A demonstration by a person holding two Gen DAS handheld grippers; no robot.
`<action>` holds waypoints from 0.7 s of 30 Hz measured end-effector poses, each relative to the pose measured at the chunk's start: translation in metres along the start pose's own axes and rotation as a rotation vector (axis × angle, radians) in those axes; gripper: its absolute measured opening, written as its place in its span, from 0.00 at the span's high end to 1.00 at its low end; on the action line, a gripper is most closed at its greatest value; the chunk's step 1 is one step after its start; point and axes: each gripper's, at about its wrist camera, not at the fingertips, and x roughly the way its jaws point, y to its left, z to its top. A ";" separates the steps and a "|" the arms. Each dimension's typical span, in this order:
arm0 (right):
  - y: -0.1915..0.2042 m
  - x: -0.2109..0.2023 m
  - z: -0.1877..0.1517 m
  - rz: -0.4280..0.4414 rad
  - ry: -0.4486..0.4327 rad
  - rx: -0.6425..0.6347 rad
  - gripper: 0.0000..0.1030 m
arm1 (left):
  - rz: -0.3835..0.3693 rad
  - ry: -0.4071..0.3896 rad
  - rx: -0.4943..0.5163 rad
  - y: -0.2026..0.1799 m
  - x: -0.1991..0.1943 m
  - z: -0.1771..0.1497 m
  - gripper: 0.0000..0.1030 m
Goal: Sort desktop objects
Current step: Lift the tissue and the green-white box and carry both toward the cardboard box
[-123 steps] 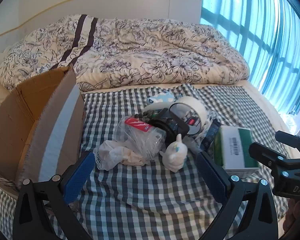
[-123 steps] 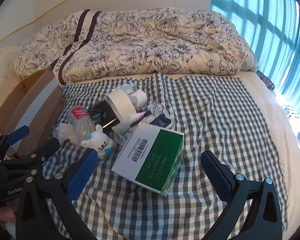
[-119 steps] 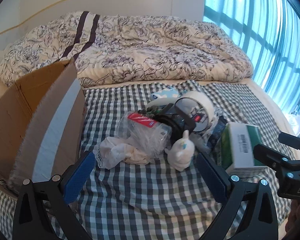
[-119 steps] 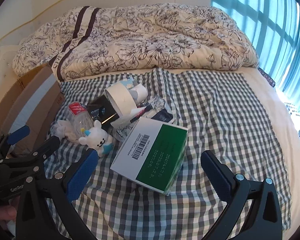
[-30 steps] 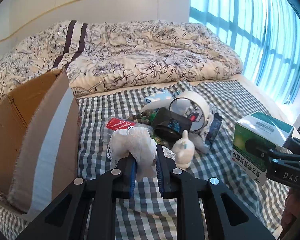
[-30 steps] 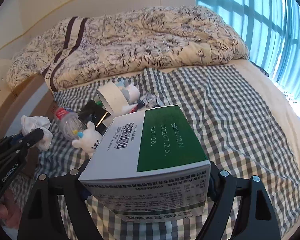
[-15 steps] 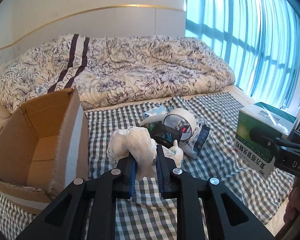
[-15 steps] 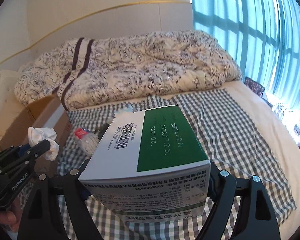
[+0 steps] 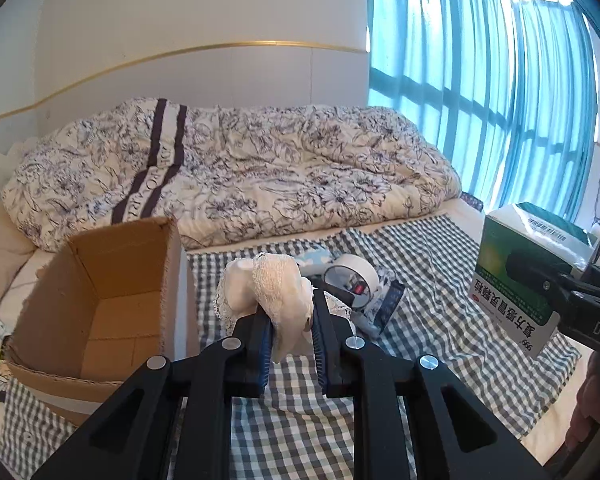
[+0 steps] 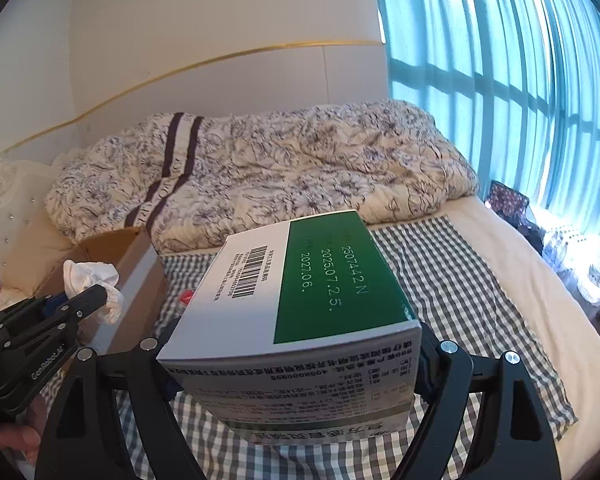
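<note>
A person holds two loads above a checked bedspread: the left gripper (image 9: 290,334) pinches a lacy cloth (image 9: 270,294), the right gripper (image 10: 296,364) clamps a green-and-white box (image 10: 300,308). Next, probably, each goes into the open cardboard box (image 9: 100,300) at ten o'clock.

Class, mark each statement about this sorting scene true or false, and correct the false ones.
1. The left gripper holds a lacy cloth. True.
2. The right gripper is open. False: it is shut on a green-and-white box.
3. The cardboard box already holds the tape roll. False: the tape roll lies on the checked cloth.
4. The cardboard box stands open. True.
</note>
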 end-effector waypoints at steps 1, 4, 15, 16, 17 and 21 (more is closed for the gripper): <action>0.002 -0.003 0.002 0.005 -0.008 -0.002 0.20 | 0.004 0.000 -0.002 0.001 -0.002 0.001 0.83; 0.006 -0.010 0.006 0.016 -0.028 -0.010 0.20 | 0.008 -0.011 -0.011 0.004 -0.009 0.007 0.83; 0.039 0.003 0.008 0.066 -0.016 -0.076 0.20 | 0.064 -0.030 -0.064 0.042 -0.018 0.022 0.83; 0.044 0.004 0.009 0.072 -0.015 -0.085 0.20 | 0.074 -0.033 -0.068 0.046 -0.018 0.023 0.83; 0.046 0.005 0.011 0.080 -0.015 -0.090 0.20 | 0.088 -0.036 -0.070 0.051 -0.018 0.024 0.83; 0.060 0.010 0.017 0.119 -0.016 -0.100 0.20 | 0.133 -0.037 -0.089 0.071 -0.019 0.027 0.83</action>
